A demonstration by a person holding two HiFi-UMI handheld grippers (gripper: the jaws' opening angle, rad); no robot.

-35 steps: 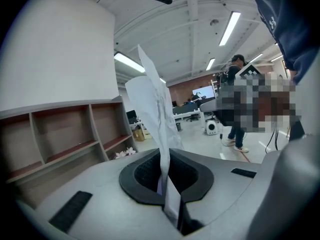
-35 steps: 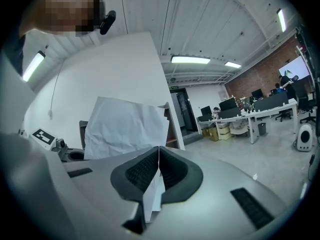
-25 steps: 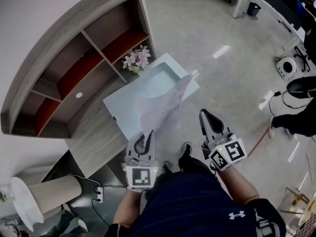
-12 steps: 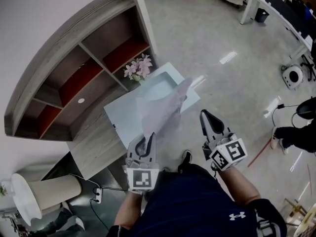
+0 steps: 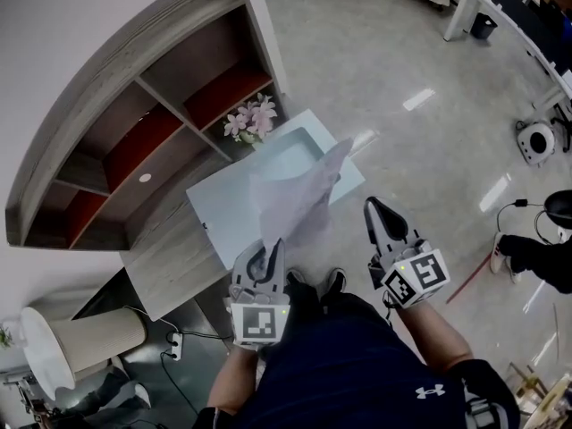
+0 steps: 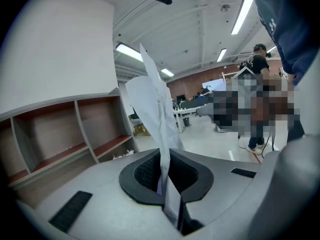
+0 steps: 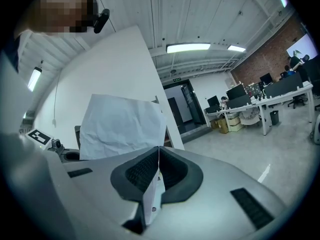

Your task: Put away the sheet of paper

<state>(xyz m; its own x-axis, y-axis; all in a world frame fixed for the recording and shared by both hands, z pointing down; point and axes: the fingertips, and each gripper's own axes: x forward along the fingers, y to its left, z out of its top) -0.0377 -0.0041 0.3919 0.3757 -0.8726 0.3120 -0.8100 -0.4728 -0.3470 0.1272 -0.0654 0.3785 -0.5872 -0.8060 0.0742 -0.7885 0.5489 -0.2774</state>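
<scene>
The left hand-held gripper (image 5: 265,259) (image 6: 167,176), low and left of centre in the head view, is clenched on the sheet of paper (image 5: 295,195). In the left gripper view the dark pads pinch the paper's (image 6: 152,96) lower edge, and it rises from them as a creased, folded strip. From above, the pale, crumpled sheet stands up from the jaws and leans toward the upper right, over the light-blue surface (image 5: 219,208) at the middle of the frame, its top corner near that surface's far edge.

The right hand-held gripper (image 5: 375,217) (image 7: 157,156), right of centre, is clenched too. Its pads meet with nothing between them, and it is apart from the sheet. In the right gripper view the paper (image 7: 120,126) shows as a wrinkled white rectangle at the left, behind the closed jaws.

A curved wooden shelf unit (image 5: 134,123) with red-lined compartments fills the upper left of the head view. A bunch of pink flowers (image 5: 252,117) sits just beside the surface's far corner, at the foot of the shelf. A ribbed white cylinder (image 5: 89,342) stands at the lower left. The grey floor (image 5: 393,52) spreads across the upper right.
</scene>
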